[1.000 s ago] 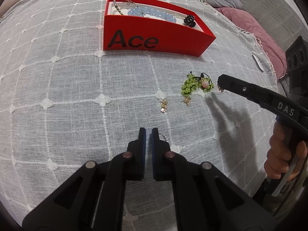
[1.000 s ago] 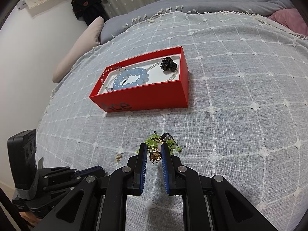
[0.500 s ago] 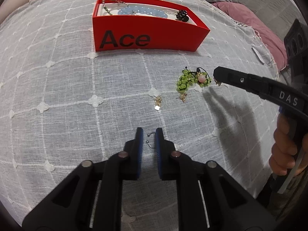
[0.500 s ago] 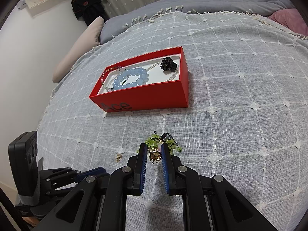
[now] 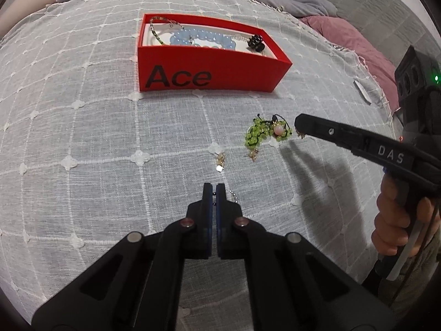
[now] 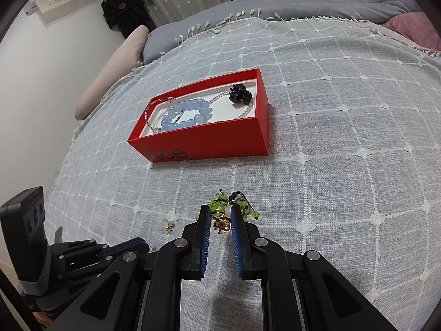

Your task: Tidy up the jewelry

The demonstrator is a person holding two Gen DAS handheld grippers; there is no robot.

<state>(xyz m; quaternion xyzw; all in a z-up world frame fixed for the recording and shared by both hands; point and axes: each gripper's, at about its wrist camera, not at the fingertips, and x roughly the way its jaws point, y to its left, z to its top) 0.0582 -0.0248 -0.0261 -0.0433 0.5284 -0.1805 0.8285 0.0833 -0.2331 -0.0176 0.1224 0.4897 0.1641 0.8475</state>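
A red "Ace" box [image 5: 209, 74] [image 6: 209, 140] lies on the bed and holds a blue bead bracelet [image 6: 186, 114], thin chains and a black flower piece [image 6: 239, 93]. My left gripper [image 5: 214, 190] is shut on a thin silver bead chain [image 5: 233, 196] that trails to its right on the cloth. My right gripper [image 6: 219, 216] is shut on a small gold earring [image 6: 220, 222], just short of a green bead cluster [image 5: 261, 132] [image 6: 220, 201]. A gold earring [image 5: 220, 162] [image 6: 169, 224] and another gold piece [image 5: 253, 154] lie on the cloth.
A white-checked grey bedspread [image 5: 82, 151] covers the bed. A pink pillow [image 5: 350, 35] lies at the far right and a beige pillow [image 6: 115, 63] at the far left. A small white tag [image 5: 362, 91] lies right of the box.
My left gripper opened, then shut on the silver chain, and the box now sits farther into its view. The right gripper has held still with the gold earring.
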